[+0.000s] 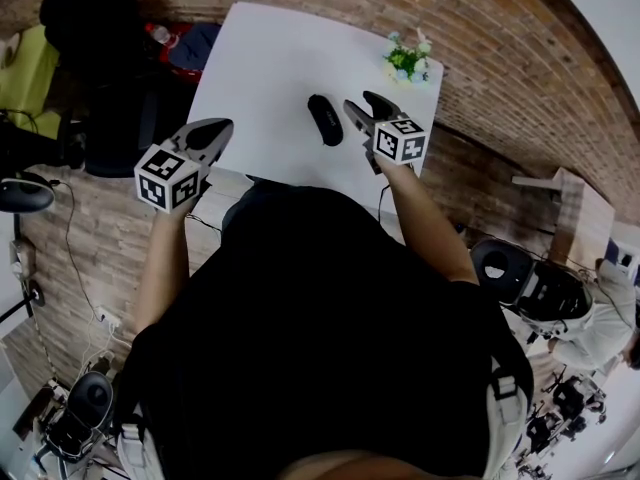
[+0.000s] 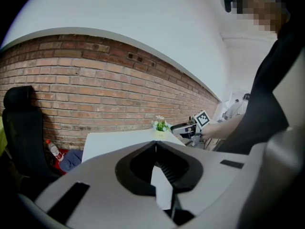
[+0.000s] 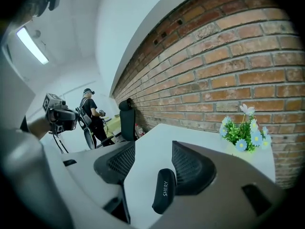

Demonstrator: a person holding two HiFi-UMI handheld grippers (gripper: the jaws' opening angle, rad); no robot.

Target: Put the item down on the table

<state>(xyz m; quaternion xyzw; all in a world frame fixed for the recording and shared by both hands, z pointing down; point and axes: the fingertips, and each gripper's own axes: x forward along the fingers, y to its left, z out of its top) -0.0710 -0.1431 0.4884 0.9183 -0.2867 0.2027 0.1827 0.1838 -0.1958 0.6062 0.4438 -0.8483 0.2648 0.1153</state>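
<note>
A black oblong case marked with white letters lies flat on the white table. My right gripper hovers just right of it, open, with nothing between its fingers. In the right gripper view the case rests on the table low between the two ribbed pads, touching neither, and the right gripper stands apart from it. My left gripper is held over the table's near left edge, shut and empty; its tips meet in the left gripper view.
A small pot of flowers stands at the table's far right corner. A black chair and a bottle sit at the far left end, by the brick wall. Another person stands further off.
</note>
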